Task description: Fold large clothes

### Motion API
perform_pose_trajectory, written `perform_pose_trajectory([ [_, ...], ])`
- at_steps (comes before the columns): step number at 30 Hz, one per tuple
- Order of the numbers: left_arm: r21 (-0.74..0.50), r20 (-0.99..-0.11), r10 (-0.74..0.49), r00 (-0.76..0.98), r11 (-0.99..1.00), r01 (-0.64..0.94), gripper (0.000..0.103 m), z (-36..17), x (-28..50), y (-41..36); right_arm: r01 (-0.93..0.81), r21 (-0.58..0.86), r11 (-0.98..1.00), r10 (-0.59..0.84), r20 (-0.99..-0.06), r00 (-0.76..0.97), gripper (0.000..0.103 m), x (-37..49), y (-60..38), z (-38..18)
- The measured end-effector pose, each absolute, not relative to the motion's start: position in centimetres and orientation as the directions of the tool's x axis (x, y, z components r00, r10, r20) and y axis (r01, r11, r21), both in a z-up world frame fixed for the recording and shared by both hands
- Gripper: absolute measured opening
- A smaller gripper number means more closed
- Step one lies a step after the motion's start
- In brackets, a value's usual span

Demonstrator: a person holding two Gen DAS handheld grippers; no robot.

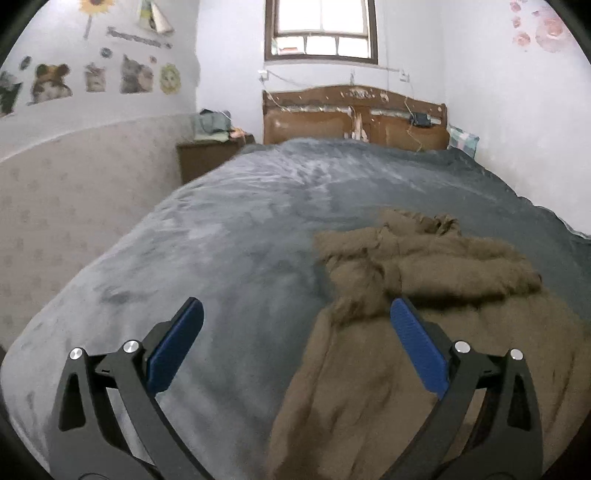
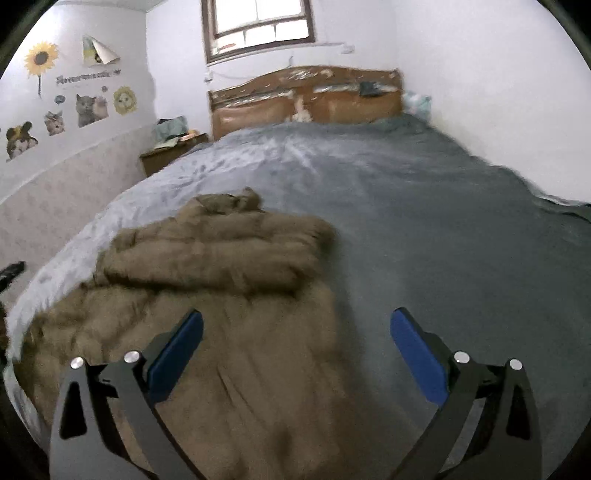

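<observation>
A large brown padded coat (image 1: 424, 332) with a furry collar lies on the grey bed cover (image 1: 229, 229), partly folded over itself. In the left wrist view it fills the lower right. My left gripper (image 1: 295, 306) is open and empty, above the coat's left edge. In the right wrist view the coat (image 2: 221, 295) fills the lower left on the bed cover (image 2: 443, 240). My right gripper (image 2: 295, 317) is open and empty, above the coat's right edge.
A wooden headboard (image 1: 354, 114) stands at the far end under a window (image 1: 321, 29). A brown nightstand (image 1: 207, 155) with clutter stands left of the bed. The sticker-covered wall (image 1: 74, 166) runs along the left, a white wall (image 2: 498, 92) along the right.
</observation>
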State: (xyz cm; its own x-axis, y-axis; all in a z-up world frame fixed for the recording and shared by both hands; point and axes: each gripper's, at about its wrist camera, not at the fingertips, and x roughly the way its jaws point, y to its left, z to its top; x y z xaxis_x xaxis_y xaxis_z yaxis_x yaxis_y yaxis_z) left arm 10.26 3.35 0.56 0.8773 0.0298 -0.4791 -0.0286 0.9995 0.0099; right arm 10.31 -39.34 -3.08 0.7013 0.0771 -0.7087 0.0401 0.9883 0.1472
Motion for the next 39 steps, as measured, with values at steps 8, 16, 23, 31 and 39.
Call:
perform_pose_trajectory([
  [8,-0.008,-0.506,0.017,0.863,1.0,-0.025,0.1,-4.2,-0.2,3.4,0.171,0.286,0.943,0.116,-0.763,0.636,0.101,0.0,-42.2,-6.7],
  [16,-0.027,-0.553,0.029,0.832,0.998,-0.052,0.1,-6.8,-2.0,3.6,0.078,0.265,0.961,0.157,-0.758,0.634,0.101,-2.6,-38.6,-8.1],
  [23,-0.052,-0.551,0.009,0.835,0.998,-0.045,0.1,-6.5,-3.1,3.6,0.091,0.278,0.956,0.158,-0.753,0.639,0.101,-2.8,-38.2,-7.6],
  [31,-0.003,-0.586,0.005,0.81,1.0,-0.008,0.1,-8.1,-0.7,1.6,0.134,0.267,0.954,0.148,-0.811,0.566,0.091,-1.4,-37.5,-10.5],
  [39,-0.095,-0.659,-0.044,0.751,0.995,-0.024,0.076,-10.9,1.3,1.7,0.075,0.189,0.979,0.118,-0.829,0.546,0.046,-1.3,-34.8,-11.3],
])
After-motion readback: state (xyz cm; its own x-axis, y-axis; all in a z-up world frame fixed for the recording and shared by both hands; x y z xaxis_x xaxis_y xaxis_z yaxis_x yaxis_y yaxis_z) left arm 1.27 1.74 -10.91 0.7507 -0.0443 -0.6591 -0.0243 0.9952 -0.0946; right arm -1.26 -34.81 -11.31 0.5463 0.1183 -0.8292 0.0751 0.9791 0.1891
